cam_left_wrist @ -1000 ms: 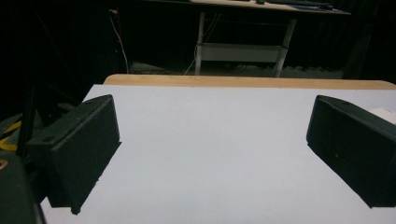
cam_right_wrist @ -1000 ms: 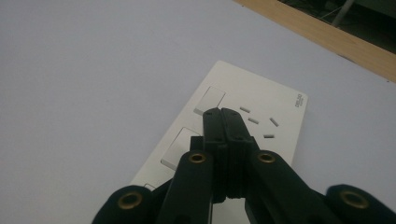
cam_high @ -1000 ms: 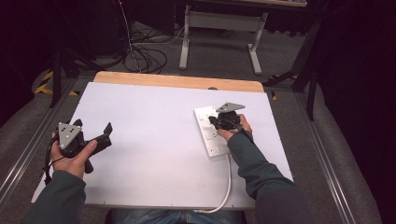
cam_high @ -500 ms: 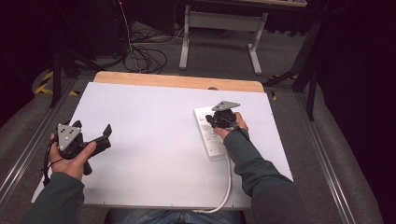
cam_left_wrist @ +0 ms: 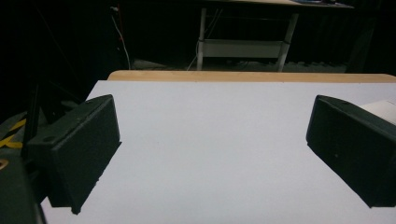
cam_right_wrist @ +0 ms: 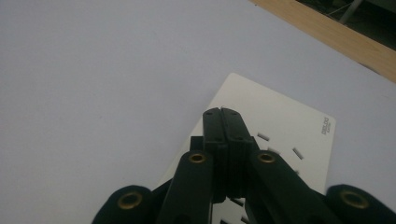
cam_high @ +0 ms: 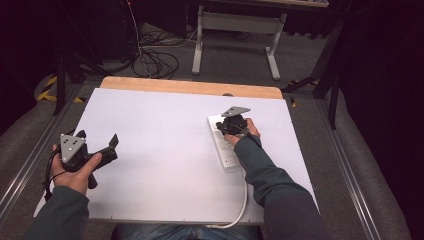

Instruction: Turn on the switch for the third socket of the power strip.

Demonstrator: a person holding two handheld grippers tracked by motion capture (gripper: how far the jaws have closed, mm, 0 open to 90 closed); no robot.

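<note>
My right tool (cam_high: 226, 127) has its jaws pressed together with nothing between them, poised over the far end of the white power strip (cam_high: 225, 150), which lies on the right side of the tabletop (cam_high: 160, 150). My left tool (cam_high: 95, 147) sits at the near left, jaws spread wide and empty.

Small, illegible brand mark on the white power strip (cam_right_wrist: 280, 140)

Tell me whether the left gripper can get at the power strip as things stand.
Probably yes. The left gripper is open at the left of the white table, with bare surface between it and the power strip. But the shut right gripper already sits over the strip's far end, so only the near part is free.
</note>
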